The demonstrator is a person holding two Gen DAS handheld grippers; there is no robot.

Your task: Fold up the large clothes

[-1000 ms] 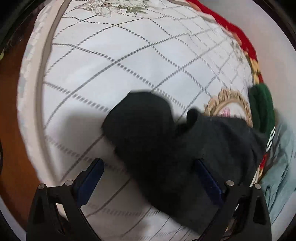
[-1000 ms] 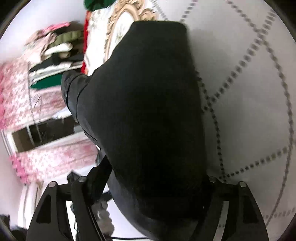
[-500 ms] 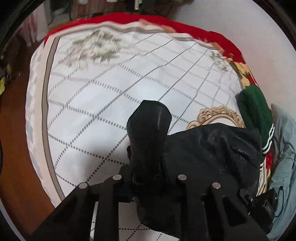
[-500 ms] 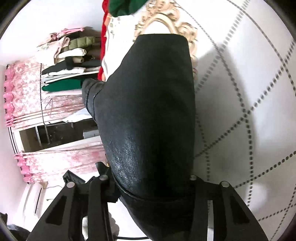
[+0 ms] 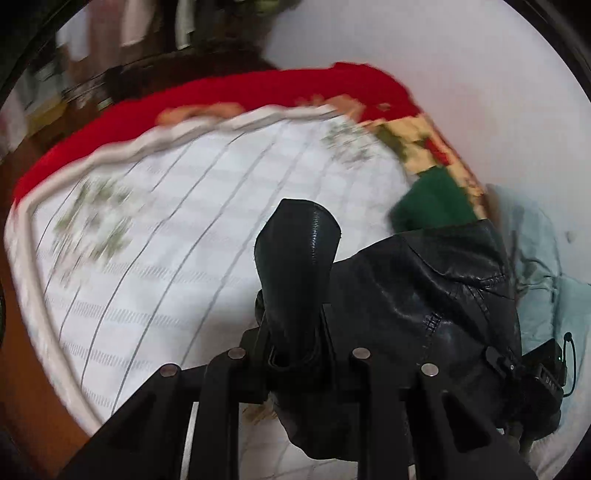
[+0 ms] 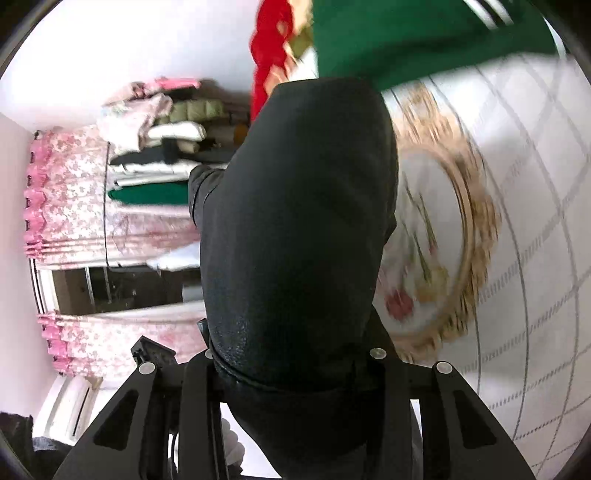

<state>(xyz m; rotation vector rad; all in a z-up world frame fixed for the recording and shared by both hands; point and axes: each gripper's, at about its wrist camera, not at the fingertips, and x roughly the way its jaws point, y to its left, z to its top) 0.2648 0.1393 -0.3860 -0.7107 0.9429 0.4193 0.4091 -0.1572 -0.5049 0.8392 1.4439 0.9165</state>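
Since a second earlier both grippers had closed on the black jacket (image 5: 424, 306) and lifted it, and both views had swung toward the far side of the bed (image 5: 155, 258). In the left wrist view, the bed's white checked cover lay at left, with a red blanket (image 5: 221, 96) along its far edge. The left gripper (image 5: 295, 354) was clamped on a sleeve (image 5: 299, 258) that stood up from between its fingers, with the jacket's body bunched just right of it. A green garment (image 5: 432, 203) lay beyond the jacket at the far right, beside a pale blue cloth (image 5: 543, 258). In the right wrist view, pink floral curtains (image 6: 74, 192) and a stack of folded clothes (image 6: 159, 147) showed at left. The right gripper (image 6: 291, 373) was pinched on a broad fold of the jacket (image 6: 299, 229), which filled the middle of the view. To its right lay a gold-framed motif (image 6: 454, 240) on the cover, with the green garment (image 6: 424, 33) at the far top.
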